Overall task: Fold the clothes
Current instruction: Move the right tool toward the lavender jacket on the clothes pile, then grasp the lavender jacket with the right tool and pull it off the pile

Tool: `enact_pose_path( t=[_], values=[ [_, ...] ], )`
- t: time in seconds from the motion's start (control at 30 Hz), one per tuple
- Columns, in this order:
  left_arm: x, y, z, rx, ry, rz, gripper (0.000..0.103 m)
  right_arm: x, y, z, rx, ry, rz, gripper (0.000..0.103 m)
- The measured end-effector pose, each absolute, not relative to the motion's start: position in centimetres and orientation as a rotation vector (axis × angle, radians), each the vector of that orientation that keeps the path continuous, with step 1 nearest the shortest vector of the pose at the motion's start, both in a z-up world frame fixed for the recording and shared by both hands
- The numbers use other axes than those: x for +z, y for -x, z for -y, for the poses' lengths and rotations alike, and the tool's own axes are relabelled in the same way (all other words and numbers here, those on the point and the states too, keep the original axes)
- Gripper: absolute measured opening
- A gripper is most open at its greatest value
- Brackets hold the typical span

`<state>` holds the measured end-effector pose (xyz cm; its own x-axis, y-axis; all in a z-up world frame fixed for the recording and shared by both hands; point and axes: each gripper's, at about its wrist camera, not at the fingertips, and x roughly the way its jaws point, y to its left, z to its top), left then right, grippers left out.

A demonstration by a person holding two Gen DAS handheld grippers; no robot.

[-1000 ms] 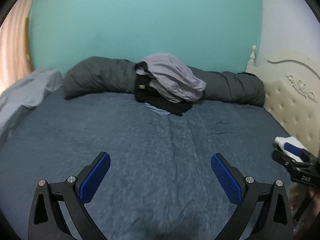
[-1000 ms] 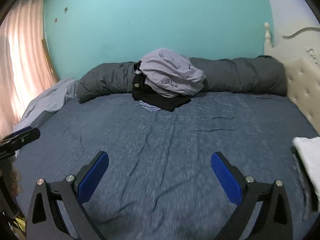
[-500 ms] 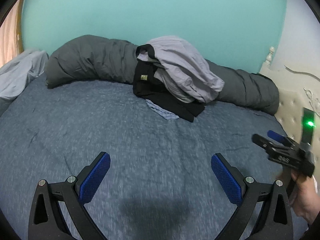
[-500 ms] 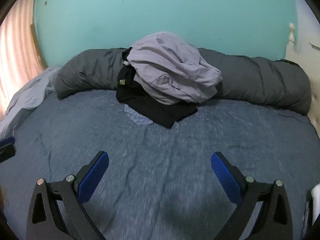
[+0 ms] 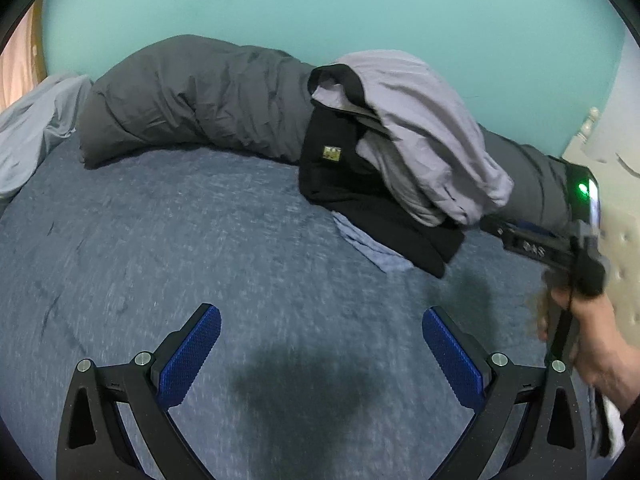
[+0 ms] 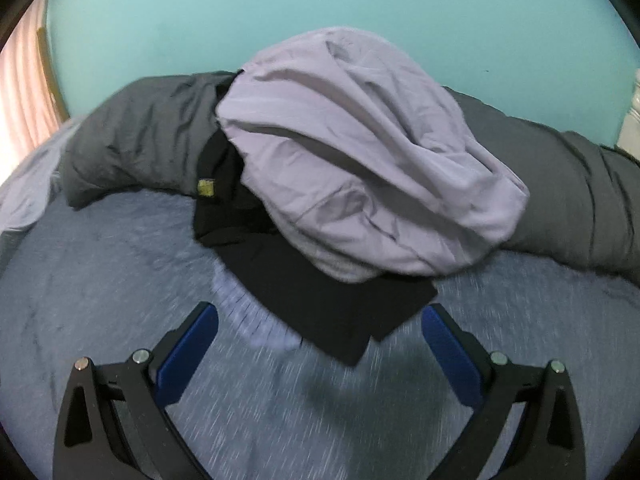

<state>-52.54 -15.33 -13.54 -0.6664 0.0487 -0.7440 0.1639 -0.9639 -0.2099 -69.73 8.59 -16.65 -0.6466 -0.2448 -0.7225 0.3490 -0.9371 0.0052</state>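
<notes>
A pile of clothes lies at the back of the bed against a rolled grey duvet (image 5: 192, 100). A lilac garment (image 6: 360, 168) is on top, a black garment (image 6: 320, 300) with a small yellow tag under it, and a pale blue striped piece (image 6: 244, 312) at the bottom. My right gripper (image 6: 320, 344) is open and empty, its fingertips at the front edge of the black garment. My left gripper (image 5: 320, 344) is open and empty over bare sheet, short of the pile (image 5: 400, 152). The right gripper also shows in the left wrist view (image 5: 536, 240), next to the pile.
The bed has a blue-grey sheet (image 5: 160, 248). A turquoise wall (image 5: 320, 8) stands behind the duvet. A cream padded headboard (image 5: 616, 184) is at the right. A light grey cloth (image 5: 28, 132) lies at the left edge, near a pink curtain (image 6: 20, 96).
Both grippers have moved forward across the bed toward the pile. The right gripper has come much closer and now reaches its front edge. Both stayed open.
</notes>
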Motion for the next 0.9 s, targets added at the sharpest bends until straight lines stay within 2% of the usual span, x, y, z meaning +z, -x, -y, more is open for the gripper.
enact_pose_path(
  t=[0.3, 0.4, 0.47, 0.53, 0.57, 0.6, 0.63, 0.73, 0.9],
  values=[
    [-17.5, 54.2, 17.9, -2.739, -1.325, -0.479, 0.103, -19.8, 77.2, -4.5, -2.602, -1.127, -0.277, 0.101],
    [-18.4, 53.9, 18.4, -2.741, -1.335, -0.502, 0.103, -20.3, 78.8, -3.7, -2.596, -1.141, -0.283, 0.080],
    [-18.8, 53.7, 18.8, -2.737, -1.329, -0.506, 0.103, -20.6, 79.6, -3.2, -2.592, -1.149, -0.290, 0.070],
    [-19.2, 53.2, 19.1, -2.735, -1.324, -0.524, 0.103, -20.6, 80.2, -3.0, -2.594, -1.154, -0.315, 0.044],
    [-19.4, 52.9, 19.3, -2.733, -1.322, -0.534, 0.103, -20.5, 80.4, -2.9, -2.596, -1.152, -0.325, 0.038],
    [-19.5, 52.7, 19.3, -2.735, -1.321, -0.537, 0.103, -20.0, 80.3, -3.1, -2.604, -1.126, -0.318, 0.025],
    [-19.5, 52.4, 19.2, -2.739, -1.319, -0.535, 0.103, -19.4, 80.0, -3.5, -2.612, -1.100, -0.300, 0.018],
    [-19.6, 51.6, 19.1, -2.749, -1.314, -0.532, 0.103, -17.6, 78.4, -5.2, -2.621, -1.024, -0.235, 0.010],
    [-19.0, 49.6, 18.4, -2.755, -1.299, -0.541, 0.103, -15.7, 74.5, -8.3, -2.572, -0.969, -0.176, 0.007]
  ],
)
